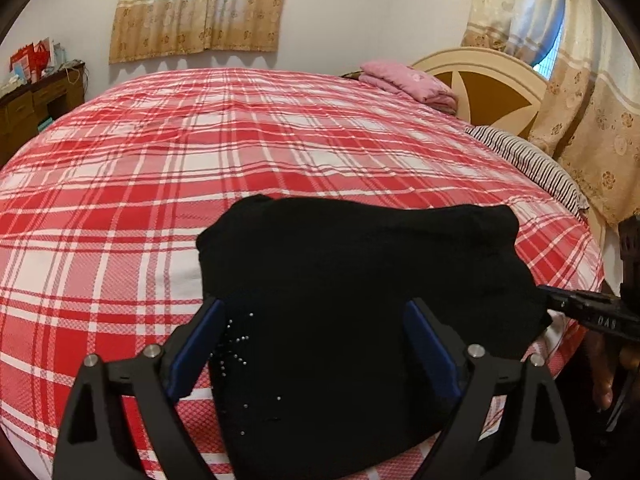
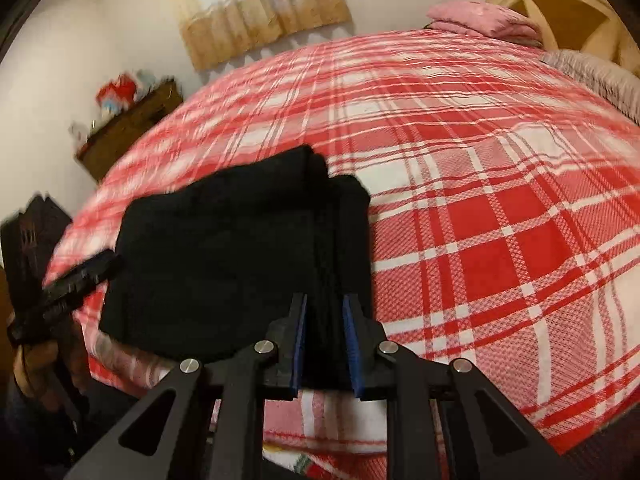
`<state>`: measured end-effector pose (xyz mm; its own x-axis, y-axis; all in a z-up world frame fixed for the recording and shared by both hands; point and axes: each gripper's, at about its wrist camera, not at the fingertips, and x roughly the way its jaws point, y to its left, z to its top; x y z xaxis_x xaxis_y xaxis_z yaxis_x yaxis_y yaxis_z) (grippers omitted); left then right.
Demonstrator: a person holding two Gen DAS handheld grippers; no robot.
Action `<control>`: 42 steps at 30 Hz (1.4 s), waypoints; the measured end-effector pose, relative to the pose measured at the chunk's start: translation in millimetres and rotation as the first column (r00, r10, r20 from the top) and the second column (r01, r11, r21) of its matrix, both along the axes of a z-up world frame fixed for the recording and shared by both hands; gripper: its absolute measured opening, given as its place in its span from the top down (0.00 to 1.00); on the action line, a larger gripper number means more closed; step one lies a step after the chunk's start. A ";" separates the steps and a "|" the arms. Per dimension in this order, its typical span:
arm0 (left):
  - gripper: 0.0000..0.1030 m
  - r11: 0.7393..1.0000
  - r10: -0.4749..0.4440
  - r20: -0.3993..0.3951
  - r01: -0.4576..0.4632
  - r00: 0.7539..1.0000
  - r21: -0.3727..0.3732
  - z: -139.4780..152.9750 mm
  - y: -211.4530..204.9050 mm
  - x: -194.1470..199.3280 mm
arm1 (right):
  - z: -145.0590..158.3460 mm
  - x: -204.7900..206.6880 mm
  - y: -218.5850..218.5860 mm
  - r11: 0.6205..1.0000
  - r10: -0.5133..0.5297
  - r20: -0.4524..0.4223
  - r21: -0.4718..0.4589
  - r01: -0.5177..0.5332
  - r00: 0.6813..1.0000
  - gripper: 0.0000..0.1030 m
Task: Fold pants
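Note:
Black pants (image 1: 360,256) lie folded into a thick bundle on the near edge of the red plaid bed (image 1: 200,152); small shiny studs dot the cloth near the left finger. My left gripper (image 1: 316,304) is open wide over the bundle's near end, its blue pads clear of the cloth. In the right wrist view the black pants (image 2: 240,240) fill the left centre. My right gripper (image 2: 325,302) is shut on their folded right edge, with the cloth pinched between the blue pads. Each gripper shows in the other's view: right gripper (image 1: 580,312), left gripper (image 2: 80,276).
A folded pink blanket (image 1: 408,80) and a striped pillow (image 1: 528,160) lie by the cream headboard (image 1: 484,88) at the far right. A wooden dresser (image 1: 36,100) with red items stands far left. Curtains (image 1: 200,8) hang on the back wall. A hand (image 2: 36,364) shows at the left edge.

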<state>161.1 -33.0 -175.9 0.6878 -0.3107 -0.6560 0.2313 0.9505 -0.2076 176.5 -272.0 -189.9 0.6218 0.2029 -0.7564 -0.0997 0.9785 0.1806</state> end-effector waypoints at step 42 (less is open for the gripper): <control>0.06 1.000 -0.005 -0.027 0.005 1.000 0.000 -11.2 -0.2 3.5 | 44.0 35.6 12.8 0.990 0.000 0.165 0.141 -0.024 0.986 0.53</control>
<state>164.6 -33.2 -187.2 0.6681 -0.3138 -0.6747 0.2303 0.9494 -0.2135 212.1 -259.2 -145.9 0.7320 0.3096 -0.6069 -0.1514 0.9424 0.2982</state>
